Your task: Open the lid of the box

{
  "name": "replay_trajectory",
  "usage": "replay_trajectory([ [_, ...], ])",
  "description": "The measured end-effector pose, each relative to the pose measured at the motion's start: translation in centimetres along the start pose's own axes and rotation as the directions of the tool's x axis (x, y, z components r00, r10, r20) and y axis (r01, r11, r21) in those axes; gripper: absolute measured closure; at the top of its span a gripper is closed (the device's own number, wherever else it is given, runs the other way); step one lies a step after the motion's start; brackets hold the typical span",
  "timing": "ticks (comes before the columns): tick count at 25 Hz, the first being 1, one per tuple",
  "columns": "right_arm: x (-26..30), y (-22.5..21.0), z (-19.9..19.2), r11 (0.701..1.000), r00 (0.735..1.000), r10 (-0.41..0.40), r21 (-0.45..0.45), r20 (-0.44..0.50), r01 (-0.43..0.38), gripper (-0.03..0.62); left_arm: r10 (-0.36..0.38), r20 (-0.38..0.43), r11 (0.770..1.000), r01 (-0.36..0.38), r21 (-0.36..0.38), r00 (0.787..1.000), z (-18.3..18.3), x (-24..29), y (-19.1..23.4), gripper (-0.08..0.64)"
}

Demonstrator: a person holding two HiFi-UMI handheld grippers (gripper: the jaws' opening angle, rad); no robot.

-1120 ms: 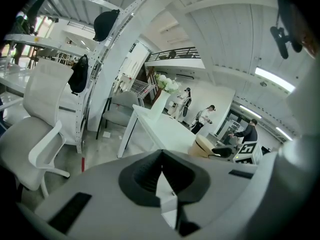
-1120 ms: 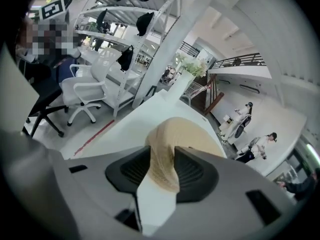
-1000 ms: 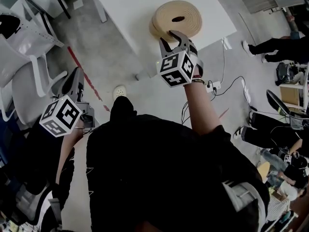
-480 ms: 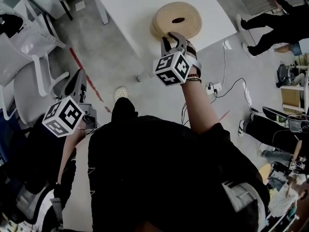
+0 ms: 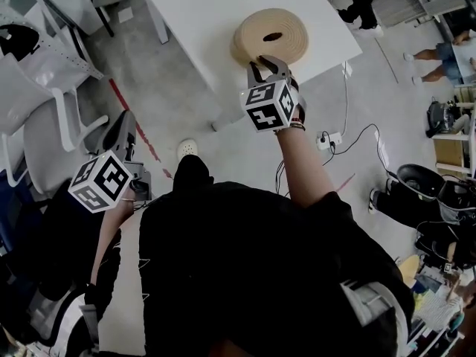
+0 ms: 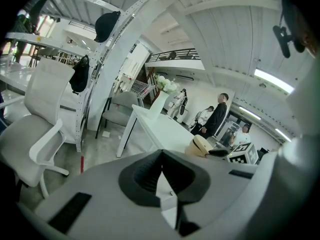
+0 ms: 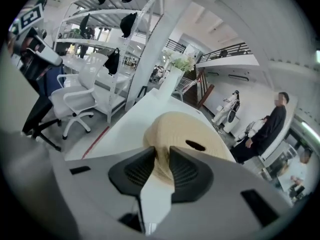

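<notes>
The box (image 5: 271, 32) is a round tan container with a hole in the middle of its lid, standing near the front edge of a white table (image 5: 193, 6). My right gripper (image 5: 266, 62) reaches its near rim. In the right gripper view the jaws of the right gripper (image 7: 162, 156) have just been closing, and the lid's rim (image 7: 162, 149) fills the gap between the pads. My left gripper (image 5: 123, 129) hangs low at the left, away from the table. In its own view the left gripper (image 6: 162, 154) has its pads meeting with nothing between them, and the box (image 6: 200, 145) is far off.
White office chairs (image 5: 44, 125) stand at the left, beside a red tape line (image 5: 134, 121) on the floor. A power strip and cables (image 5: 327, 136) lie right of my right arm. Several people stand at the right. A white vase with flowers (image 7: 172, 81) stands on the table's far end.
The right gripper's jaws have narrowed onto the lid's rim and the gripper has rolled a little. The left gripper has stayed put. People in the background have walked on.
</notes>
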State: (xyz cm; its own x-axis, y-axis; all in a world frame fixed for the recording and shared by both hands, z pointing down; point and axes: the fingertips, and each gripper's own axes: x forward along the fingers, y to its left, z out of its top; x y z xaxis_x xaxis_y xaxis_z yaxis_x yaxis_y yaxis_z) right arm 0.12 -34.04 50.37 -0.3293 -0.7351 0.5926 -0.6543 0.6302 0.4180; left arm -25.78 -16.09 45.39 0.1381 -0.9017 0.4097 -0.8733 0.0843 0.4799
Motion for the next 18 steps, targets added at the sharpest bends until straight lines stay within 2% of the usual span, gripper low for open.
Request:
replay_trajectory([
  [8, -0.2, -0.4, 0.2, 0.99, 0.999, 0.042, 0.135, 0.008, -0.043, 0.499, -0.011, 0.003, 1.0, 0.011, -0.002, 1.0, 0.1, 0.2, -0.2, 0.549],
  [12, -0.2, -0.3, 0.2, 0.984, 0.998, 0.062, 0.166, -0.005, -0.06, 0.503, -0.018, -0.001, 1.0, 0.018, -0.005, 1.0, 0.4, 0.8, -0.3, 0.549],
  [18, -0.1, -0.5, 0.3, 0.966, 0.997, 0.083, 0.248, -0.003, -0.079, 0.503, -0.06, -0.013, 0.998, 0.06, 0.01, 0.998, 1.4, 2.6, -1.2, 0.549],
])
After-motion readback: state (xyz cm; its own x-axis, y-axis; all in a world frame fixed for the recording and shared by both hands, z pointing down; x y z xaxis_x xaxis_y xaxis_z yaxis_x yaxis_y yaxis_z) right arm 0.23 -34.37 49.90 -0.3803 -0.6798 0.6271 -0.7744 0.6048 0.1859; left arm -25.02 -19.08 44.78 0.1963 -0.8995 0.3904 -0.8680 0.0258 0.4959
